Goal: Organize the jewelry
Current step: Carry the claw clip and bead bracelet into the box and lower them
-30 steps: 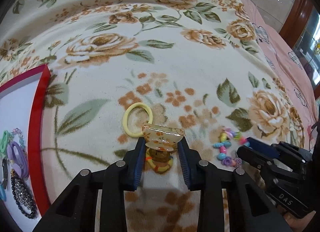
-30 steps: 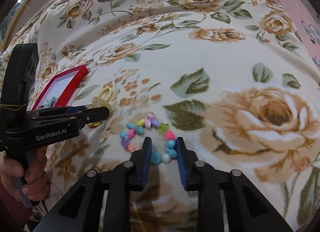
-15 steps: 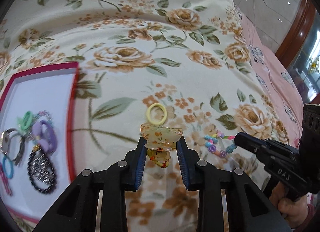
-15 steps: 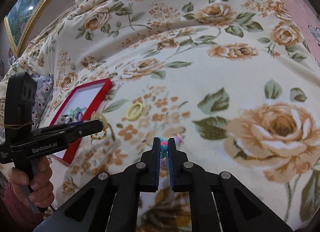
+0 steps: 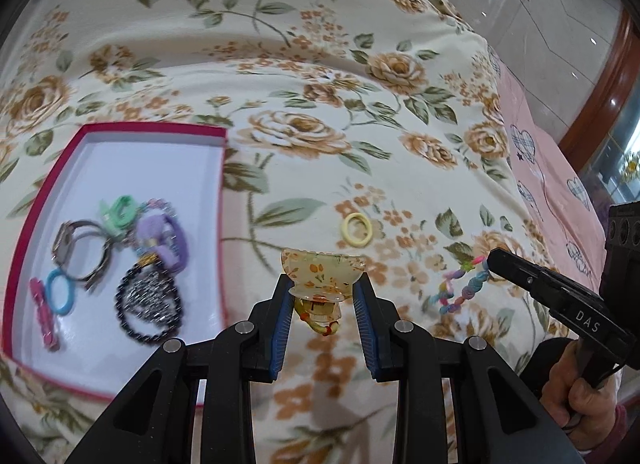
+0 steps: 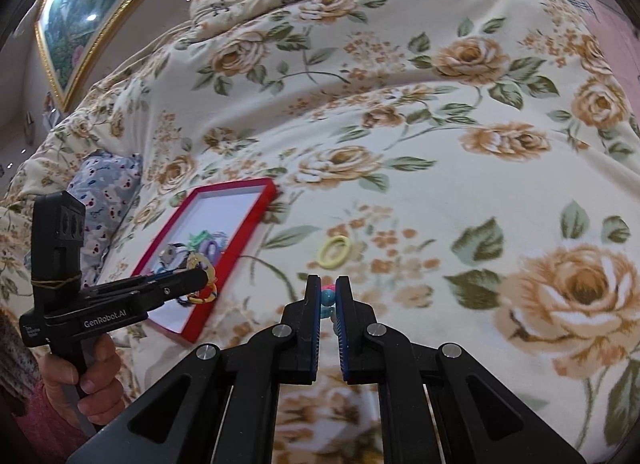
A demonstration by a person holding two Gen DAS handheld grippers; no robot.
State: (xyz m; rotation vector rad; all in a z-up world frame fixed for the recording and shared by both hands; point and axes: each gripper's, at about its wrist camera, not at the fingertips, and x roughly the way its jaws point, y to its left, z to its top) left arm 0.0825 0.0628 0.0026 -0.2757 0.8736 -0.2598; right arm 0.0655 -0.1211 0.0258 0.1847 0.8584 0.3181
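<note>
Above the blanket [image 5: 304, 76], both grippers carry pieces clear for the tray [image 5: 222, 168] — left gripper [image 5: 322, 296] clamps a clip [image 5: 322, 270], right gripper [image 6: 329, 296] pinches a bracelet [image 5: 460, 288].

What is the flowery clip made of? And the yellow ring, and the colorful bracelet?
The hair clip looks like glossy, see-through plastic: light passes through its amber shell with painted flowers. The yellow ring looks like a soft, matte elastic hair tie, though it could be rubbery; it is small in view. The bead bracelet seems to be shiny plastic beads in pastel colors, hanging limp as if on a stretchy string.
</note>
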